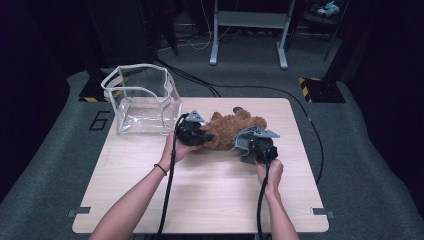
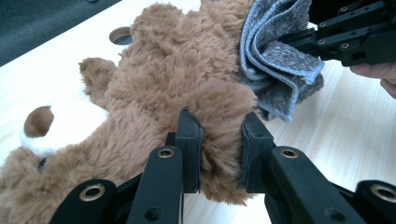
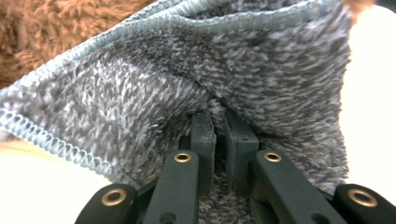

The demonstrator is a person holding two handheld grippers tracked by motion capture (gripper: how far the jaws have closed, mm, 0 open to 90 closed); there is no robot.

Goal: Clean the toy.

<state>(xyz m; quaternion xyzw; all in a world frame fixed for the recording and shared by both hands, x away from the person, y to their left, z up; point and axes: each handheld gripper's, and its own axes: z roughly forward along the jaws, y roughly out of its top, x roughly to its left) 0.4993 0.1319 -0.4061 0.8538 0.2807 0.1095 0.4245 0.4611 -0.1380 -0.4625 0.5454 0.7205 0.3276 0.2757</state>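
Observation:
A brown plush bear [image 1: 231, 128] lies on the wooden table [image 1: 200, 190]; its white muzzle [image 2: 70, 123] points left in the left gripper view. My left gripper [image 2: 218, 156] is shut on one furry limb [image 2: 219, 116] of the bear, the pads pressed into the fur on both sides. A grey knitted cloth [image 3: 201, 84] with a stitched light-blue hem hangs against the bear's far end. My right gripper [image 3: 218, 149] is shut on a fold of that cloth, jaws almost touching. In the high view the left gripper [image 1: 192, 131] and the right gripper [image 1: 257, 145] flank the bear.
A clear plastic box [image 1: 142, 102] with a white rim stands open at the table's back left corner. Cables [image 1: 260, 90] run over the grey floor behind the table. A round hole [image 2: 120, 35] shows in the tabletop beyond the bear.

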